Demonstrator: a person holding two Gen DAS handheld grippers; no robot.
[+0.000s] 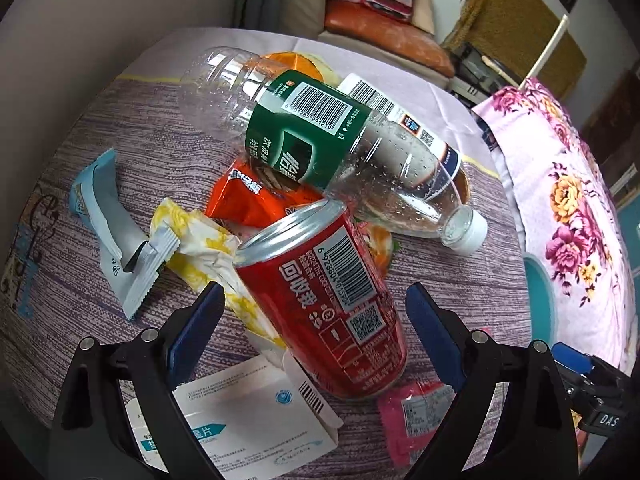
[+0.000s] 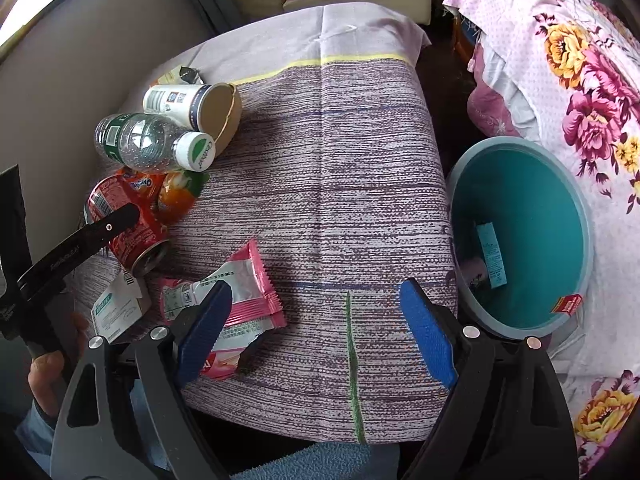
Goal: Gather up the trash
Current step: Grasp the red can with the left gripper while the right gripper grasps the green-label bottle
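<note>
Red can (image 1: 320, 304) x1, plastic bottle (image 1: 320, 136) x1.

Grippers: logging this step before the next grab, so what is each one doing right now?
Left gripper: open, straddling the red can, not gripping it.
Right gripper: open, holding nothing.

Soft, even daylight fills both views, nothing harsh. In the right wrist view a window strip (image 2: 20, 12) at the top left burns out to white. Shadows stay faint under the litter. Small highlights glint on the clear bottle (image 1: 400, 176) and on the rim of the red can (image 1: 288, 228). Focus is crisp at centre, barcodes readable. The fisheye bends the table edge (image 2: 360, 58), and dark vignette closes every corner. No motion blur shows.
</note>
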